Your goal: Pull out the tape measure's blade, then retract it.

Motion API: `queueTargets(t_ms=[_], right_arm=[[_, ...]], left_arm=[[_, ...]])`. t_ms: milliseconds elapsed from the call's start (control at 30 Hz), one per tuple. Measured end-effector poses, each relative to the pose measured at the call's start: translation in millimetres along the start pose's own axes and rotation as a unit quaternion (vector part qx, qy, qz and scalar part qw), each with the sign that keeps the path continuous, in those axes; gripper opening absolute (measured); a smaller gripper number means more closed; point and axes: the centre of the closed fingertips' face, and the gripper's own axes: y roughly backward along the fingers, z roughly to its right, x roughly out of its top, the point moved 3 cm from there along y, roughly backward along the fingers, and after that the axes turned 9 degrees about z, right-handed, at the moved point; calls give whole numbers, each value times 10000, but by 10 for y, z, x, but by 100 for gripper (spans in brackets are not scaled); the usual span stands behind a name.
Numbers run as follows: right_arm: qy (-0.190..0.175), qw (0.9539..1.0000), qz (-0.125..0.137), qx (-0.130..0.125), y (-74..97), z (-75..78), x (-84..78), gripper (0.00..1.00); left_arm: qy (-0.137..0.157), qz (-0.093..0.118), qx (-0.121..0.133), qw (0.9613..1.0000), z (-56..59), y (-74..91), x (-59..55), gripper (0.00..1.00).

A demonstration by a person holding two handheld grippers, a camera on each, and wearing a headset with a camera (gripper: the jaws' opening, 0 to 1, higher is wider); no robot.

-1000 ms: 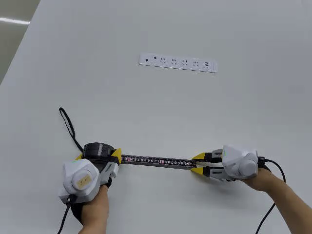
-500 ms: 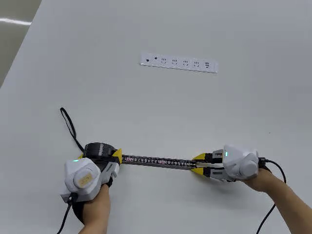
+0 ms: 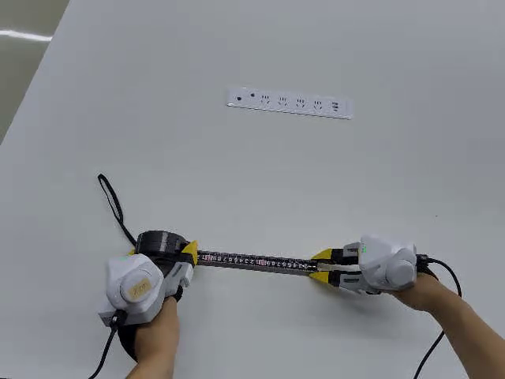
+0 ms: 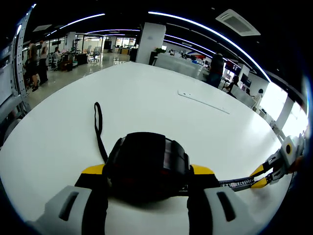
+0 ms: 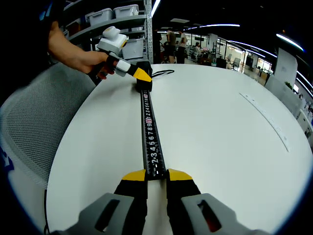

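The black round tape measure (image 3: 160,243) sits on the white counter (image 3: 237,174), near the edge where the person stands, on the left side. Its thin dark blade (image 3: 256,261) with small white numbers is pulled out. The blade runs flat and straight along the counter to the right.

The left gripper (image 3: 160,253) has its two yellow-tipped jaws closed around the tape measure, one jaw on each side of the case. In the left gripper view the tape measure (image 4: 146,164) fills the space between the jaws of the left gripper (image 4: 146,170). The blade (image 4: 239,183) leaves it toward the right gripper (image 4: 261,176).

The right gripper (image 3: 322,265) pinches the far end of the blade, with its jaws almost together. In the right gripper view the blade (image 5: 151,142) starts between the yellow tips of the right gripper (image 5: 156,175). It goes straight away to the tape measure (image 5: 144,68), where the left gripper (image 5: 142,73) holds the case.

A thin black strap (image 3: 113,207) hangs from the tape measure and lies in a loop on the counter behind it. A black cable (image 3: 442,272) trails from the right gripper.

A long white power strip (image 3: 289,102) lies flat well apart from the tape measure, farther back on the counter. A grey mesh chair (image 5: 34,127) stands beside the counter in the right gripper view.
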Motion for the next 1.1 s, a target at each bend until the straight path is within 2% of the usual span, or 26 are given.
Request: queueTargets(t_ms=[633, 1100], right_arm=[[78, 9999, -90, -5, 25, -9, 58, 12], [59, 9999, -54, -69, 33, 3, 86, 12]], left_arm=[[62, -83, -93, 9999, -12, 1, -4, 62], [294, -33, -143, 9995, -28, 9, -3, 61]])
